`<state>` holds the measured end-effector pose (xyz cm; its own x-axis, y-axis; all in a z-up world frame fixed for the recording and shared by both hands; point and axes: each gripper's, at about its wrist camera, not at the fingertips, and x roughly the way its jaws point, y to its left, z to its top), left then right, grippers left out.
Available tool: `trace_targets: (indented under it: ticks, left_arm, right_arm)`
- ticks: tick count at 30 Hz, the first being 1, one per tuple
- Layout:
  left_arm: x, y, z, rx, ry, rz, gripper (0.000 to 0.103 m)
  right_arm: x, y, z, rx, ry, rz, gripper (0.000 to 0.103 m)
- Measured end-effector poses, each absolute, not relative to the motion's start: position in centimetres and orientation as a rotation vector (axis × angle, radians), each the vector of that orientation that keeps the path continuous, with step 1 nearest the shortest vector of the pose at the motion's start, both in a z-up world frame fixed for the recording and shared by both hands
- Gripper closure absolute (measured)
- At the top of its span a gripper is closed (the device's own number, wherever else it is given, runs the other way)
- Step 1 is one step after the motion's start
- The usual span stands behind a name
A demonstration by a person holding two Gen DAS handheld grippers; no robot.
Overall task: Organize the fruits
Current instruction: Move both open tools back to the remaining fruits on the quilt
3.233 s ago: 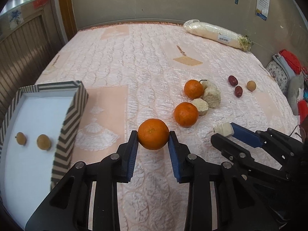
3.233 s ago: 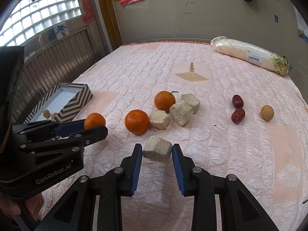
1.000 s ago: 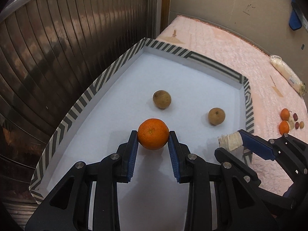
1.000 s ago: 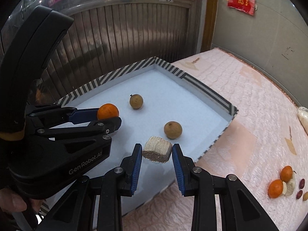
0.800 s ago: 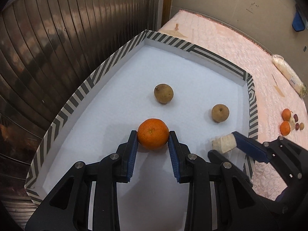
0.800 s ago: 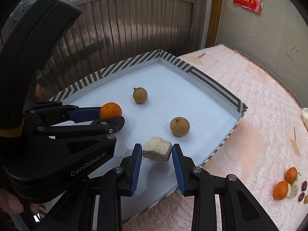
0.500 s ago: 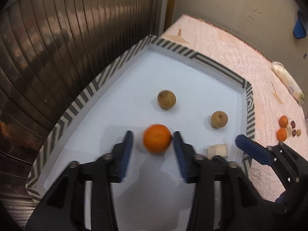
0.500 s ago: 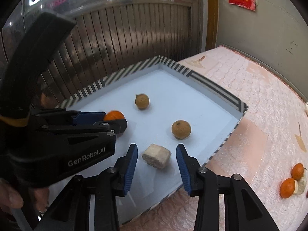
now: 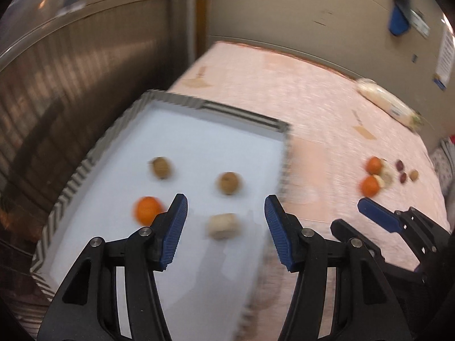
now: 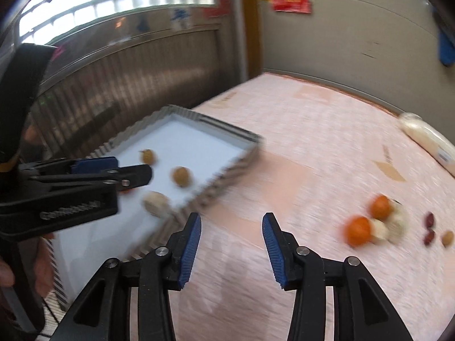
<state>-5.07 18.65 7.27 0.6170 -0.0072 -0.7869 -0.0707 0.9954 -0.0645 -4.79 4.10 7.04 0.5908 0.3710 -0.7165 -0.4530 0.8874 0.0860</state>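
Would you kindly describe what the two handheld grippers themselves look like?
Both the left gripper and the right gripper are matte black plastic frames with silver rivets and triangular cut-outs. Their jaws carry ribbed blue pads. The left gripper's side bears pale lettering, too blurred to read.

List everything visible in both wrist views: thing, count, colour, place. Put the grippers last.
striped tray: 1, white floor with black-and-white striped walls, at the left edge of the bed.
orange in tray: 1, orange, on the tray floor, near side.
brown round fruits: 2, brown, on the tray floor, farther in.
pale chunk in tray: 1, beige, on the tray floor near the right wall.
oranges on bed: 2, orange, on the bedspread to the right.
pale chunks on bed: blurred, at least 2, beige, against those oranges.
red dates: 2, dark red, right of that pile.
small tan fruit: 1, tan, beside the dates.
wrapped roll: 1, whitish, far side of the bed.
bedspread: 1, pink quilted.
left gripper: black with blue pads, open, over the tray.
right gripper: same, open, over the bedspread.
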Motion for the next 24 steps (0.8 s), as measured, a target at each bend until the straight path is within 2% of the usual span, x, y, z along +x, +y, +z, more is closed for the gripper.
trace_targets:
  ticks: [12,24]
  left_arm:
    - [-2.2,6.3,5.4,0.024,0.974,-0.196,0.046]
    - [1.6,-1.1,3.0,0.134,0.995,-0.183,0.046]
  right_arm:
    - [-4.0,-9.4,5.7,0.014,0.864,0.188,0.059]
    - [-3.7,-15.4,4.4,0.054,0.896,0.114,0.059]
